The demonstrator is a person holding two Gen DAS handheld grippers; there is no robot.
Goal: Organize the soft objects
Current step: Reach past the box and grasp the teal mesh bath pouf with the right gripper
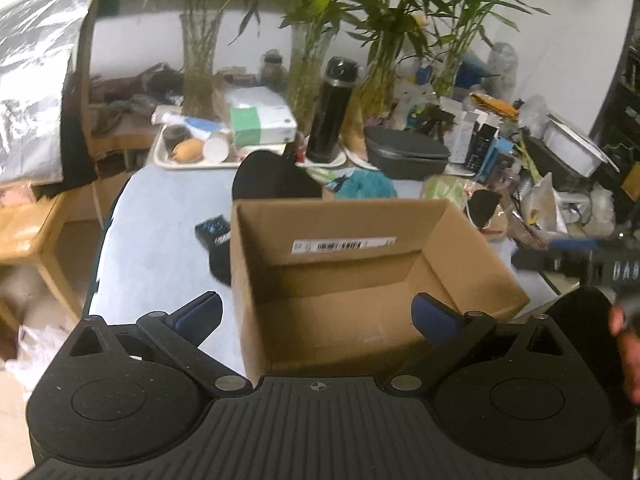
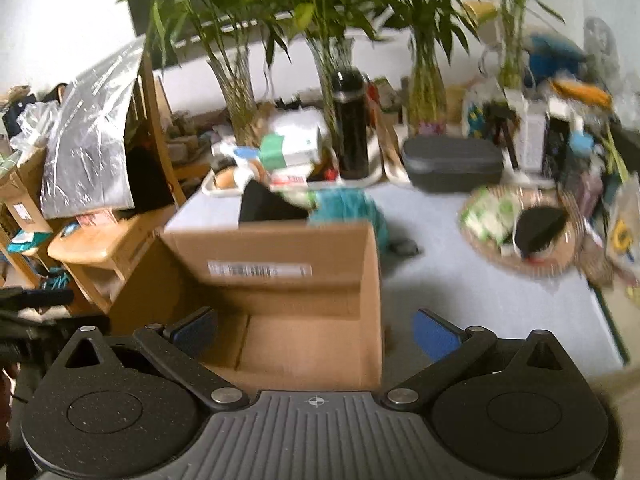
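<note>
An open, empty cardboard box (image 1: 360, 264) with a barcode label stands on the pale blue table; it also shows in the right wrist view (image 2: 288, 280). My left gripper (image 1: 316, 316) is open and empty, its jaws straddling the box's near left corner. My right gripper (image 2: 316, 332) is open and empty, over the box's near right wall. A teal soft cloth (image 1: 366, 184) lies behind the box, also seen in the right wrist view (image 2: 348, 208). A black soft item (image 1: 272, 178) sits behind the box. A black sock with blue print (image 1: 216, 240) lies left of the box.
A tray (image 1: 188, 162) with a cup and fruit, a black flask (image 1: 330, 112), glass vases with bamboo (image 1: 198, 64) and a grey case (image 1: 408, 152) stand at the back. A woven basket (image 2: 520, 228) holds clutter on the right. A wooden chair (image 2: 108, 248) stands left of the table.
</note>
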